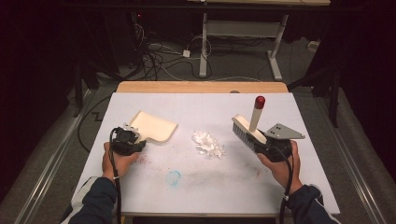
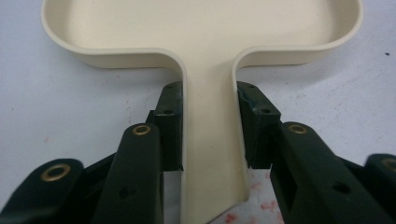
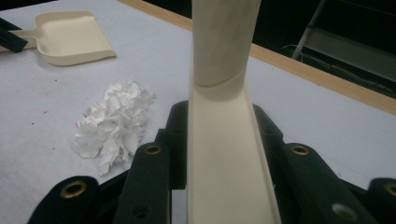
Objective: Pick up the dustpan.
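Desk (image 1: pixel 201 186) under the high view carries a white sheet, and a person's two forearms come in from the bottom edge. Left gripper (image 1: pixel 133 139) sits at the left, closed on the handle of a cream dustpan (image 1: pixel 154 126) that lies flat on the sheet with its open mouth turned away from the person. Right gripper (image 1: pixel 261 142) sits at the right, clamped on a cream brush (image 1: pixel 247 130) whose bristles face the middle of the desk and whose red-tipped handle stands up and away. Between the two tools lies a pile of torn white paper (image 1: pixel 208 143), well apart from the dustpan and nearer the brush. Faint blue and pink stains mark the sheet close to the person

Left gripper view: fingers (image 2: pixel 168 126) press both sides of the dustpan (image 2: pixel 210 42) handle, shut tight on it, with the pan spreading wide beyond them and resting on the sheet

Right gripper view: fingers (image 3: pixel 175 140) are closed on the flat cream back of the brush (image 3: pixel 224 154), whose round handle rises out of the top of the frame. Paper (image 3: pixel 114 123) lies to the left of the fingers, and the dustpan (image 3: pixel 70 39) rests farther off at the upper left, near the wooden desk edge
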The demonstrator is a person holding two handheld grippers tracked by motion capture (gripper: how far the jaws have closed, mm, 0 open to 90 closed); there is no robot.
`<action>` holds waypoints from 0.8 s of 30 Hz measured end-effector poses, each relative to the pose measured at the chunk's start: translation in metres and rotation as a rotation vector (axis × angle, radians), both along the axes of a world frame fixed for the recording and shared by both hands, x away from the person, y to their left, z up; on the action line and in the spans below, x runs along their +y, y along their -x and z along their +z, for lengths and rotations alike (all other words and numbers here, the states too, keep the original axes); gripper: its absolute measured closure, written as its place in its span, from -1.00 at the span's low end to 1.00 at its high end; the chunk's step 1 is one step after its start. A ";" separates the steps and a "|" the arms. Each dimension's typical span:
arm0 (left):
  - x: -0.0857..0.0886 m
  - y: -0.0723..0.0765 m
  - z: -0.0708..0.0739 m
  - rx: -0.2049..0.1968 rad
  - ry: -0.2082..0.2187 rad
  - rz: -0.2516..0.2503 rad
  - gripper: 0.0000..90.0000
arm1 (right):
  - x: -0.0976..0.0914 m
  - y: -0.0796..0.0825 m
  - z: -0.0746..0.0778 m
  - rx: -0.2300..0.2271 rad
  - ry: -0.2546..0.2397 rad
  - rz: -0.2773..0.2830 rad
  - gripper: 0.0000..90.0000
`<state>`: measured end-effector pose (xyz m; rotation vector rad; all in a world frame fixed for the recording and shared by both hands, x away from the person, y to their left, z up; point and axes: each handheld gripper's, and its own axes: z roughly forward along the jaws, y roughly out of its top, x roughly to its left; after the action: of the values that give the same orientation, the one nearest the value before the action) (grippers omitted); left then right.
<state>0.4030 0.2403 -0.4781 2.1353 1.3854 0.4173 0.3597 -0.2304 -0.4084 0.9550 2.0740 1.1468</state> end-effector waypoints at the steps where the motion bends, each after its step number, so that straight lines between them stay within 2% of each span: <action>1: 0.000 0.000 0.001 0.000 -0.008 -0.004 0.42 | 0.000 0.000 0.000 0.000 -0.002 0.000 0.50; 4: 0.000 0.001 0.004 -0.001 -0.007 -0.006 0.42 | -0.001 -0.001 0.000 -0.002 0.003 0.003 0.50; 7: 0.000 0.003 0.009 -0.009 -0.025 -0.020 0.42 | -0.001 -0.002 0.000 -0.002 0.004 0.004 0.50; 15: 0.002 0.011 0.023 -0.031 -0.027 -0.054 0.42 | -0.002 -0.003 -0.002 0.000 -0.008 0.000 0.50; 21: 0.001 0.019 0.032 -0.040 -0.051 -0.095 0.42 | -0.004 -0.004 -0.003 -0.005 -0.012 -0.006 0.50; 24: 0.000 0.024 0.033 -0.031 -0.059 -0.128 0.42 | -0.005 -0.005 -0.003 -0.012 -0.016 -0.012 0.50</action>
<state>0.3793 0.2402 -0.4450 2.2411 1.2259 0.4441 0.3644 -0.2352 -0.4119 0.9647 2.0502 1.1618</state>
